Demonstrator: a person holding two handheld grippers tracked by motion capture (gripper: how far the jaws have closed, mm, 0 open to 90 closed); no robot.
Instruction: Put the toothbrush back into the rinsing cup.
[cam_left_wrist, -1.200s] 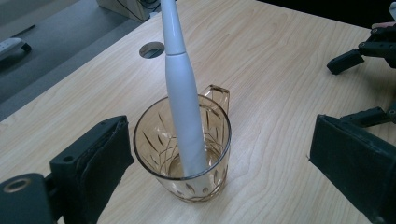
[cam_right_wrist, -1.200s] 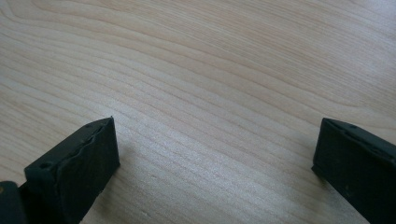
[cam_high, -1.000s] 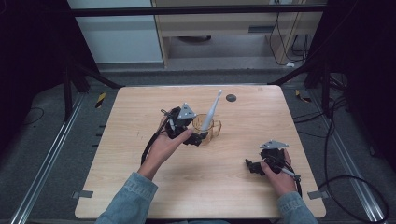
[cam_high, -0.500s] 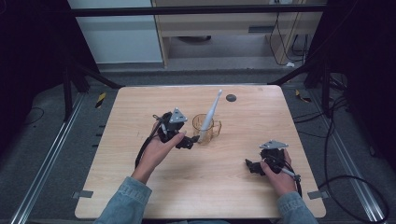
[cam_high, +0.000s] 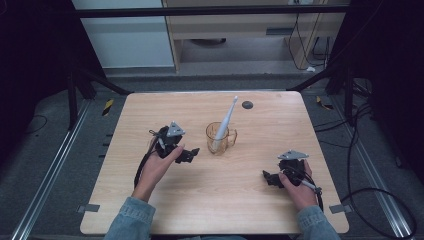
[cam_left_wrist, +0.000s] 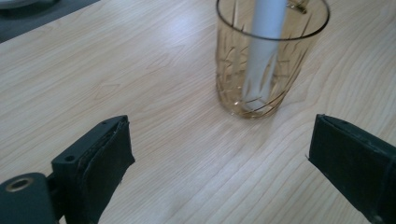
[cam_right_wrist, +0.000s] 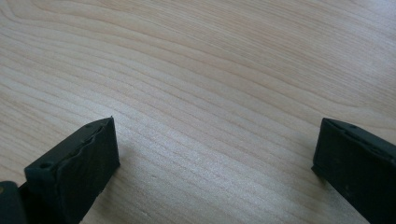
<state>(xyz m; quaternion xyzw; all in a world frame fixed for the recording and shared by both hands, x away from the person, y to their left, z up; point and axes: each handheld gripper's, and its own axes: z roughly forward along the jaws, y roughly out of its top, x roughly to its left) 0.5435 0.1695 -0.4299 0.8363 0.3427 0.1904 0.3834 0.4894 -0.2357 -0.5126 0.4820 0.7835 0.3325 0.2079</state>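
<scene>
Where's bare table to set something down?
Bare wood: far-left corner behind the left tool; the near middle between both hands; the right edge beyond the glass mug. Crowded only around the mug with its toothbrush.

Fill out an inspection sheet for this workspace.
Surface: light wooden table, small dark round spot near far edge.
Job's things: amber ribbed glass mug upright, white toothbrush leaning inside.
Clutter: nothing seen.
Grippers: left gripper open, short of the mug; right gripper open over bare wood.
Cables: black cable trails from left gripper; more on the floor at right.
Surroundings: dark frame legs, grey floor, pale cabinet behind.
</scene>
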